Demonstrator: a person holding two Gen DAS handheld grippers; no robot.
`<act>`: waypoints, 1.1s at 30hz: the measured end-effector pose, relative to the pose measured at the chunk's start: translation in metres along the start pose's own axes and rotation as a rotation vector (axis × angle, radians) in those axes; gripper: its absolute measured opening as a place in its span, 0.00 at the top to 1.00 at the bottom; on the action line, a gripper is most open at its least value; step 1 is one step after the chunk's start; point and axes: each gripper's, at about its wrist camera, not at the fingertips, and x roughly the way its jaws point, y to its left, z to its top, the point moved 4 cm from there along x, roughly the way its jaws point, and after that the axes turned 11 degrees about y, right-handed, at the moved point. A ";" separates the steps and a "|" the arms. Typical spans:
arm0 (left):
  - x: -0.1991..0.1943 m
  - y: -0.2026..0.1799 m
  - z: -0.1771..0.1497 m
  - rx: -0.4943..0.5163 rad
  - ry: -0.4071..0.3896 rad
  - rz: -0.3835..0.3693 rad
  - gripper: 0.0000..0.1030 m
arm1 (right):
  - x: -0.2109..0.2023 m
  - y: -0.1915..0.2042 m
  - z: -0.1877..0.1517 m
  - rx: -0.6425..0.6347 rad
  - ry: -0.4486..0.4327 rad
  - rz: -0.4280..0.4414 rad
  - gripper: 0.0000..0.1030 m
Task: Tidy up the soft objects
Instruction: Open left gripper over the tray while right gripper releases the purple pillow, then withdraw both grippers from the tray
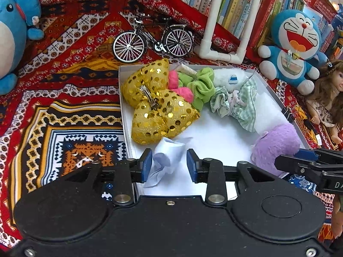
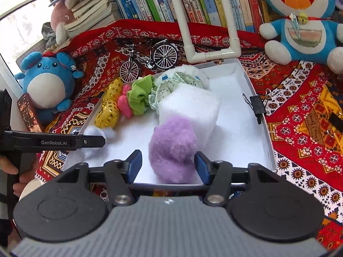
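Note:
A white shallow box [image 1: 225, 135] [image 2: 242, 137] lies on the patterned cloth. In it are a gold sequin bow [image 1: 154, 107] [image 2: 108, 107], a pink and green scrunchie [image 1: 193, 85] [image 2: 137, 98], a checked green scrunchie [image 1: 240, 105], a white foam block [image 2: 190, 109] and a purple fluffy ball [image 1: 276, 145] [image 2: 172, 150]. My left gripper [image 1: 169, 163] is open around a white cloth piece [image 1: 166, 158] [image 2: 96, 131] at the box's near left. My right gripper [image 2: 168, 165] is open around the purple ball, pads apart from it.
A toy bicycle [image 1: 152, 40] and a white pipe frame [image 1: 223, 53] stand behind the box. Blue plush toys [image 1: 12, 34] [image 1: 293, 45] sit left and right, a doll [image 1: 328, 98] at far right. A black binder clip [image 2: 256, 105] grips the box's right wall. Books line the back.

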 end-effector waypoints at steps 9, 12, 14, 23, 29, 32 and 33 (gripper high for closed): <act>-0.046 -0.007 -0.009 0.022 -0.088 -0.014 0.56 | -0.033 0.006 -0.004 -0.019 -0.081 0.007 0.21; -0.068 -0.014 -0.017 0.043 -0.127 -0.034 0.55 | -0.047 0.007 -0.006 -0.026 -0.112 0.007 0.19; -0.083 -0.020 -0.023 0.062 -0.155 -0.043 0.55 | -0.057 0.008 -0.008 -0.029 -0.132 0.003 0.18; -0.152 -0.054 -0.063 0.177 -0.308 -0.107 0.49 | -0.103 0.006 -0.019 -0.037 -0.226 -0.004 0.11; -0.176 -0.075 -0.093 0.229 -0.373 -0.129 0.45 | -0.122 0.003 -0.031 -0.054 -0.269 -0.026 0.06; -0.182 -0.084 -0.109 0.252 -0.414 -0.136 0.38 | -0.128 -0.001 -0.037 -0.057 -0.283 -0.039 0.04; -0.184 -0.087 -0.113 0.259 -0.428 -0.135 0.36 | -0.129 -0.002 -0.039 -0.056 -0.285 -0.041 0.04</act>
